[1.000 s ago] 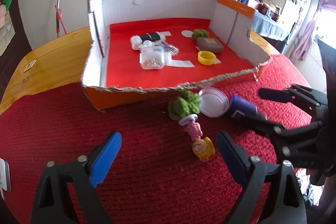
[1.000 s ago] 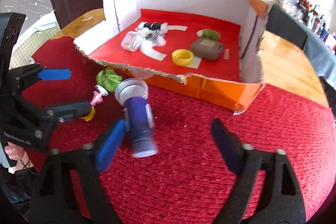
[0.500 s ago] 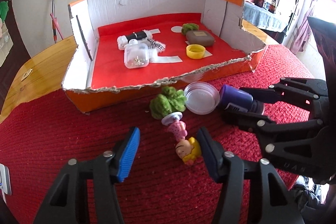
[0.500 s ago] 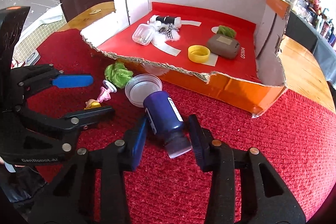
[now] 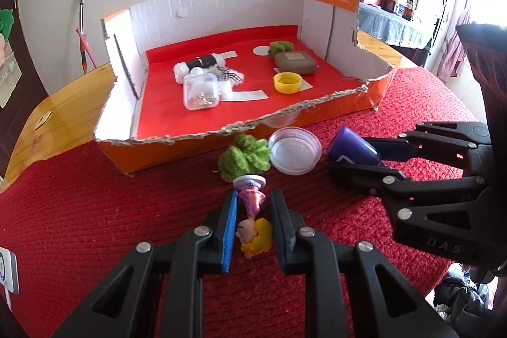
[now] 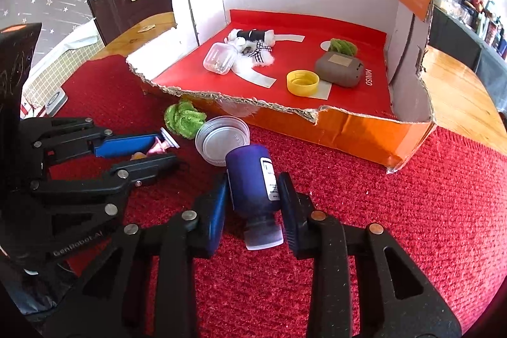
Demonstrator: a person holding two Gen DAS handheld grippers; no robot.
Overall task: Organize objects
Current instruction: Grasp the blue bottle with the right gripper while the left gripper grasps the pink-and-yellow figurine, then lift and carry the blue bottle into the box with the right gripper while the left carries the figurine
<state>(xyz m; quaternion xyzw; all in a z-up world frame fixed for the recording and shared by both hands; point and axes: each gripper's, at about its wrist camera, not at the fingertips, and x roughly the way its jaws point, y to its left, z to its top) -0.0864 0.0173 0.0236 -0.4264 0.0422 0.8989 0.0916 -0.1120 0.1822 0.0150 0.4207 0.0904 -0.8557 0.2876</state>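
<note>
- Both tongs have just been closing, each with a thing between its jaws: the left gripper [image 5: 253, 213] straddles a small doll [image 5: 253, 227] lying on the red cloth [image 5: 95, 211], pads near its sides but contact uncertain, so not yet clenched as far as I can tell; the right gripper [image 6: 253, 205] is clamped on a purple bottle [image 6: 253, 182] lying on its side.
- Seen from the left camera, the bottle sits at about three o'clock from the doll, with a clear lid [image 5: 294, 154] and a green pom-pom [image 5: 245, 159] near twelve.
- Step in hand, as I judge it: securing both things for the move into the cardboard box [image 5: 202, 8].
- Next move likely calls for finishing the left squeeze, then lifting both over the torn front wall at twelve o'clock.
- Box holds a clear case [image 5: 201, 92], a furry black-and-white toy [image 5: 202, 65], a yellow cap [image 5: 287, 82], a grey pouch [image 5: 295, 62] and another green pom-pom [image 5: 280, 48].
</note>
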